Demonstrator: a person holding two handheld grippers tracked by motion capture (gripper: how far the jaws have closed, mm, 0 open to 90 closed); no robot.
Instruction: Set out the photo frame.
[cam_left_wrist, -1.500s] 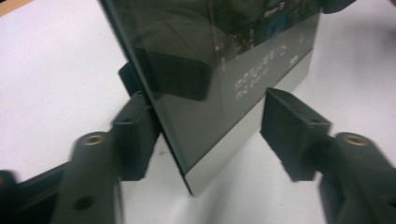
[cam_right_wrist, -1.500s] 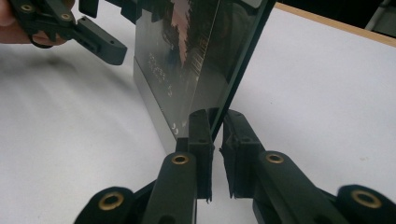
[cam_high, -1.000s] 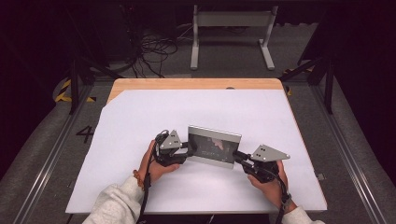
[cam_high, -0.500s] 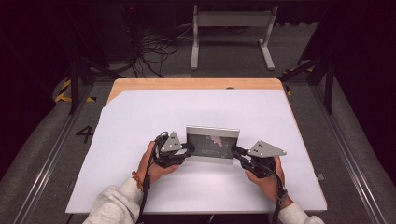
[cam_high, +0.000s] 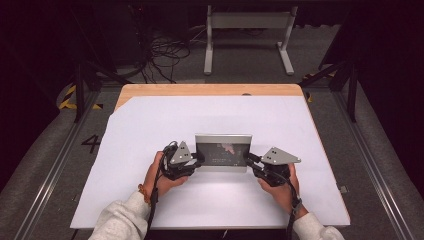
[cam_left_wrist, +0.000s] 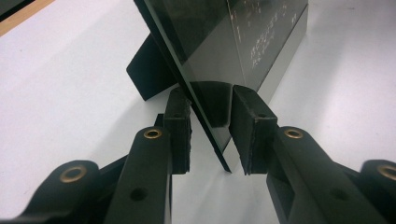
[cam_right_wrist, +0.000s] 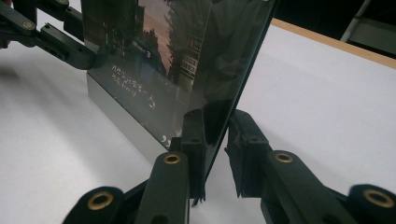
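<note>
On a desk (cam_high: 150, 125) covered in white, a glass picture frame (cam_high: 223, 152) stands near the near edge, propped on its black back stand (cam_left_wrist: 149, 70). The left gripper (cam_high: 196, 162) and right gripper (cam_high: 250, 161) meet its two lower side edges; each pair of jaws straddles the pane with a gap visible, parted rather than clamped. A sound grip likely calls for closing both evenly and low, keeping the frame level.
</note>
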